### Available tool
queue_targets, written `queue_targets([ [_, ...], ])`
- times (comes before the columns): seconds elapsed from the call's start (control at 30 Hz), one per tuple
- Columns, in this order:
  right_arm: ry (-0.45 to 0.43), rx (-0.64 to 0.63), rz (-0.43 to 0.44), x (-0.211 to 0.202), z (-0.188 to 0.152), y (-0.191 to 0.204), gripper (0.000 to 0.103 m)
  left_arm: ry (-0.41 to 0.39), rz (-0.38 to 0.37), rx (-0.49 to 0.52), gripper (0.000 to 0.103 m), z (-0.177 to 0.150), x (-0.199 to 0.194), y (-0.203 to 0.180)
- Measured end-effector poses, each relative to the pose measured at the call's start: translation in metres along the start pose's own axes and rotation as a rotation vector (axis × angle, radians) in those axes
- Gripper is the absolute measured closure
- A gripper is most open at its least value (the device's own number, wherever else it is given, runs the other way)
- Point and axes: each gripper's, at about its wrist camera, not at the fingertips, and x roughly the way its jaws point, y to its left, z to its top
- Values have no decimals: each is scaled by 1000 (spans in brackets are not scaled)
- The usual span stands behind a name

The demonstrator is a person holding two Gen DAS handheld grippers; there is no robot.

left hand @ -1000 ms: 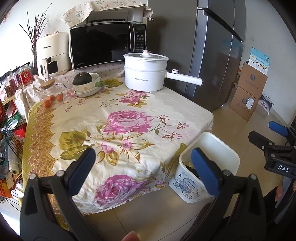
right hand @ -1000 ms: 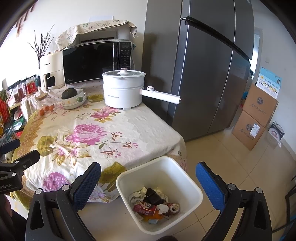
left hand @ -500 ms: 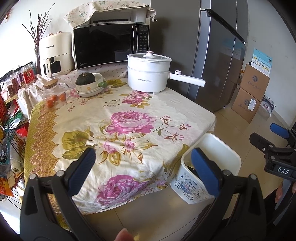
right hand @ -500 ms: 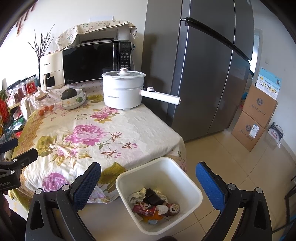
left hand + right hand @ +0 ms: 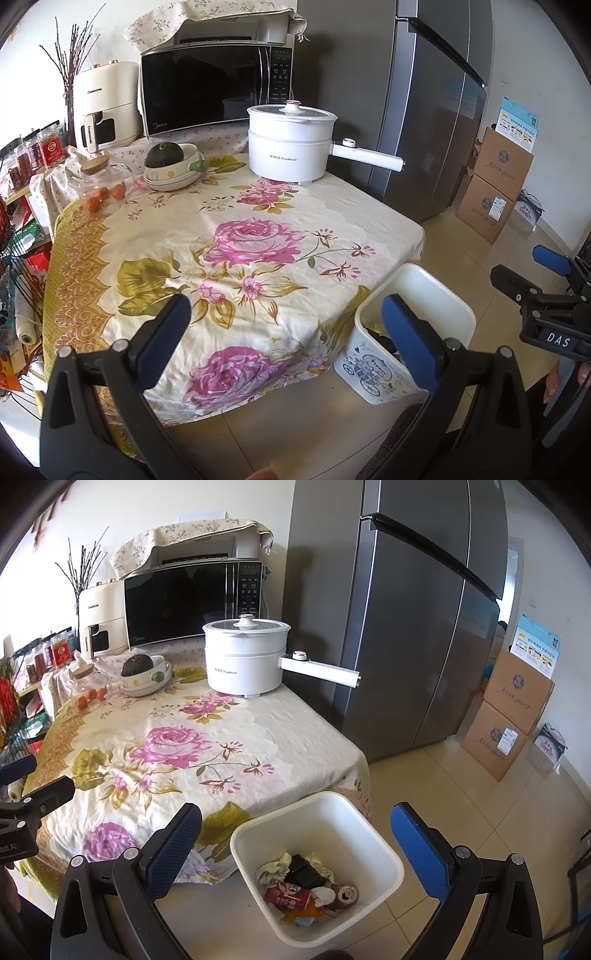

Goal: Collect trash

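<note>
The white bin [image 5: 317, 871] is set on the floor tight against the near corner of the table [image 5: 236, 258], where the flowered cloth hangs down beside it, presumably so that rubbish lifted from the tabletop can be dropped in with a short reach. Both tools are held back from the table and empty: the left gripper [image 5: 284, 332] is spread wide with nothing between its blue pads, and the right gripper [image 5: 295, 834] is likewise wide open, poised above the bin's mouth. No loose rubbish is to be seen on the cloth; only the white pot [image 5: 291, 144], a bowl with a dark squash [image 5: 171, 166] and a glass jar [image 5: 101, 184] are left standing at the far side, so the collecting is judged to be finished or nearly so. The bin's contents are shown only by the right wrist view: a red can [image 5: 290, 897], crumpled paper [image 5: 275, 867] and a dark wrapper [image 5: 304, 871]. In the left wrist view the bin's printed outer wall is shown instead, its inside largely hidden behind a gripper finger.
</note>
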Motion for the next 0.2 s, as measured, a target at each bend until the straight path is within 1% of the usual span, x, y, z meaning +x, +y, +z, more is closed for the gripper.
queue_targets([
  [0.1,5,2,1,1,-2,-1,0,-4,-21,-3,1,4,-1,2],
  [0.2,26,-1,12,8,-4,1,0,-11,-25,-14,1,19,-2,12],
])
